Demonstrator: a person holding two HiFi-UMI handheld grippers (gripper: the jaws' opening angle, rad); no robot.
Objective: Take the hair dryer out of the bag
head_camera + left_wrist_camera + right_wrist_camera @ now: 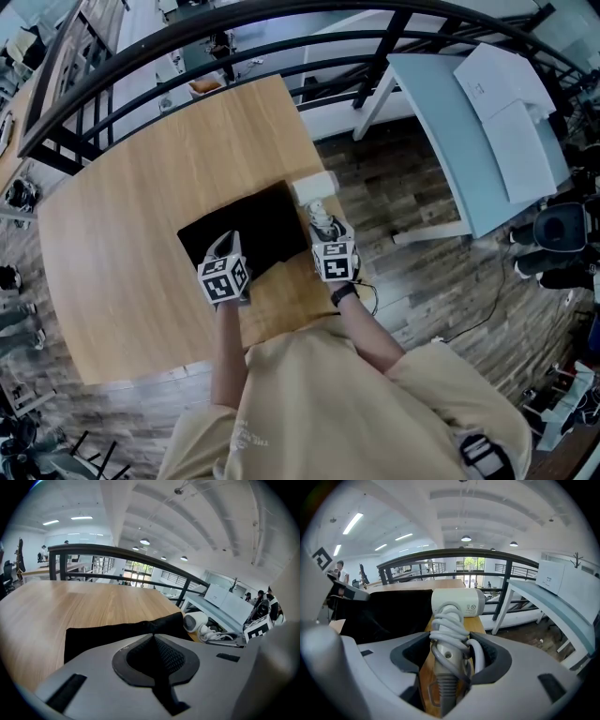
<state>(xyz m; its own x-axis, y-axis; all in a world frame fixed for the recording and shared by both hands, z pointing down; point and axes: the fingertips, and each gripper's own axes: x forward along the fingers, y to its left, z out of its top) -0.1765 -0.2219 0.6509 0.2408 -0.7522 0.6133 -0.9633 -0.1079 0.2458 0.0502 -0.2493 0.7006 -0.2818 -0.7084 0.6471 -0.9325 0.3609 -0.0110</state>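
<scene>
Extraction looks done: the hair dryer (314, 186) lies just right of the black bag (253, 225) at frame centre, right gripper (323, 228) grasping its cord-wrapped handle (450, 634), left gripper (225, 246) clenched at the bag's edge, only release seemingly left

One hair dryer (315, 187), one bag (251, 228), two grippers (223, 246) (325, 228)

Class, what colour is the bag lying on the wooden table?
The bag is plain black, with no visible pattern. It shows best in the head view.
</scene>
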